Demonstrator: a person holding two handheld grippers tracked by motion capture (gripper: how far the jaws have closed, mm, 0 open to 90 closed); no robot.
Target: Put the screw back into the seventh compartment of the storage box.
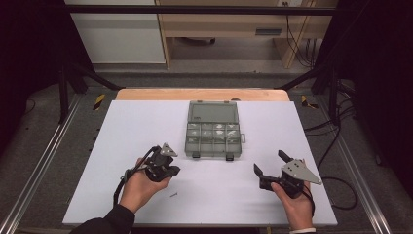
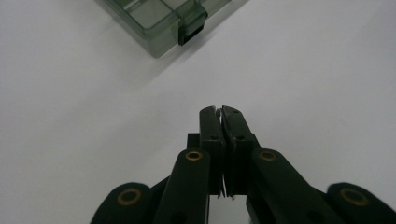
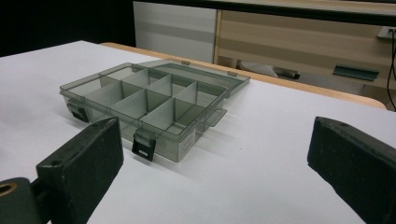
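We count two grippers, one compartment box and one small loose item on the white desk [image 1: 122,146]. The left gripper [image 1: 163,163] sits in the person's left hand [image 1: 141,187], and in the left gripper view its jaws are pressed together, with a thin sliver of something pale showing at the seam between their tips; we cannot tell what it is. Ahead of those jaws and off to their left lies a corner of the clear grey box [image 2: 159,21] with one dark latch [image 2: 191,28], well apart from the tips. The right gripper [image 1: 272,168], held in the right hand [image 1: 297,204], has its jaws spread wide apart with nothing between them. In the right gripper view the box [image 3: 149,100] lies ahead of the left jaw, its lid [image 3: 205,74] folded flat behind it. We count eight compartments in two rows of four, and two dark latches on the near wall. From above, a few compartments hold small pale bits too blurred to count. One tiny dark item [image 1: 173,195], perhaps a screw, lies on the desk just behind the left jaws, beside the hand.
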